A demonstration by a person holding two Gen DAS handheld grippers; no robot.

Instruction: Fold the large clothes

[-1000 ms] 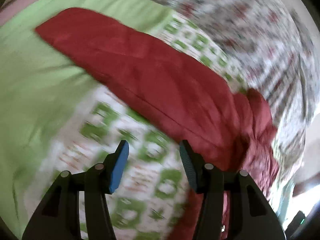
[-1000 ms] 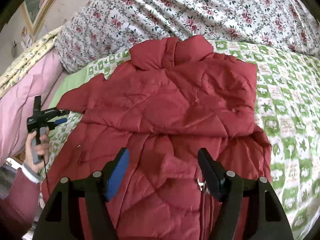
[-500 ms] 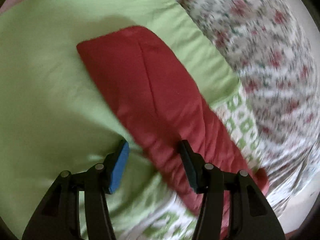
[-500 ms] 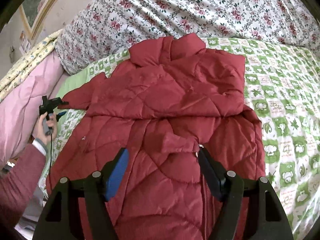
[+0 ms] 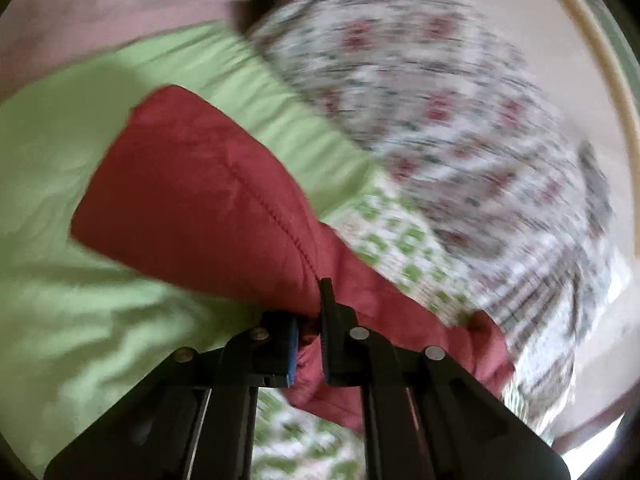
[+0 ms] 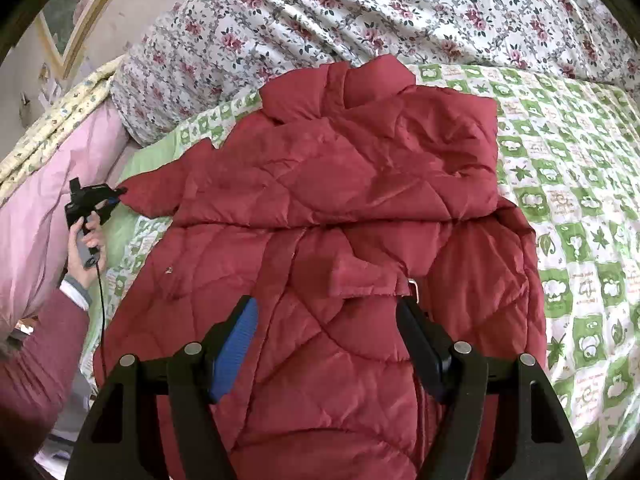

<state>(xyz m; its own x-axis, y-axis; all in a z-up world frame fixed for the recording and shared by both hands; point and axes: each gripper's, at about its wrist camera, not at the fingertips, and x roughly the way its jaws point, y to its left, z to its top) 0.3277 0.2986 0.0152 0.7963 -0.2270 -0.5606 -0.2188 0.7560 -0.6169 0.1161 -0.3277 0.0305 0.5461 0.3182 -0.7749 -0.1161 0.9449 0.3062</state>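
Where the left gripper [image 5: 308, 344] had hovered with its jaws apart over the sleeve half a second earlier, it was now clamped tight on the cuff end of the sleeve [image 5: 200, 208] of the quilted dark-red padded jacket [image 6: 340, 208], so the sleeve was probably ready to be drawn across the body for the next fold. The jacket lay spread on the green-and-white checked bedspread [image 6: 580, 208], collar toward the floral quilt [image 6: 400, 12], the other sleeve already folded over the chest. The right gripper [image 6: 326, 344] hung above the jacket's lower front with its jaws wide and nothing between them. A pink blanket [image 6: 40, 220] bunched just beside the held cuff, and the plain green sheet [image 5: 60, 280] under it looked loose enough to drag along.
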